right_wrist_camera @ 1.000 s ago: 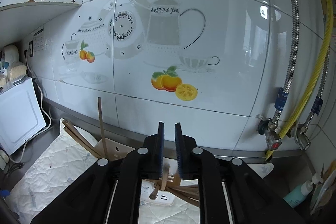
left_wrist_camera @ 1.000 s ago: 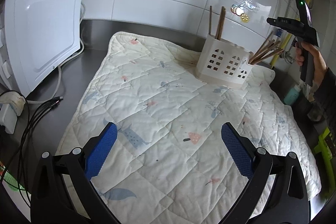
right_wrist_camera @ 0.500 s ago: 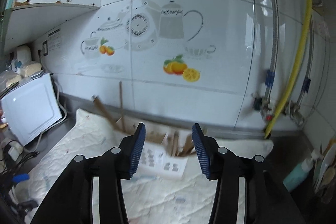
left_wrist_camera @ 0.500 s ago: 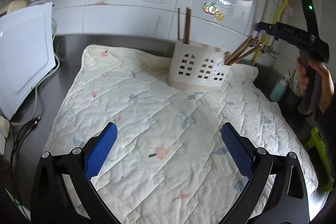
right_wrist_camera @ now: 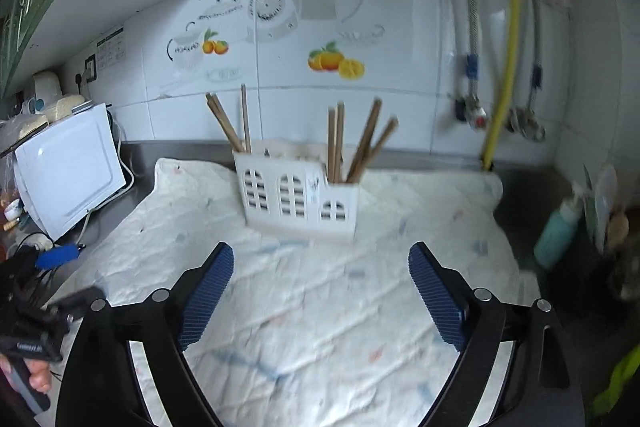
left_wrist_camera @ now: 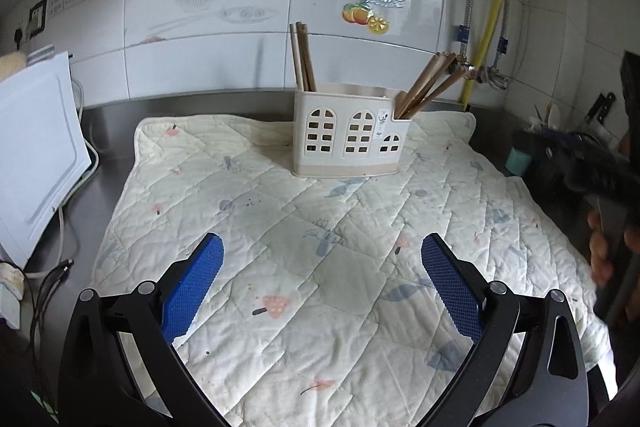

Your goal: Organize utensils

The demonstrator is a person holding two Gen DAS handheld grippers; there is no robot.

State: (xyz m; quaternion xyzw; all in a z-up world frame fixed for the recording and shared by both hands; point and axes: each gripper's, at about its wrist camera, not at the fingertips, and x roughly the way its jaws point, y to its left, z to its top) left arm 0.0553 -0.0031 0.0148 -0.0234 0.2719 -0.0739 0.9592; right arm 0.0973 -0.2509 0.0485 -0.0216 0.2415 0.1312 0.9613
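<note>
Left wrist: cream windowed holder (left_wrist_camera: 347, 137), brown chopsticks (left_wrist_camera: 303, 57) upright.

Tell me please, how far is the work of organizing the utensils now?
It looks nearly done. Chopsticks stand in the back-left compartment of the white holder, and more chopsticks lean in its right compartment. None lie loose on the quilted mat. Nothing is in hand: the left claw is open and empty, and the right claw, whose jaws have just been opening, holds nothing. No remaining step shows.
</note>
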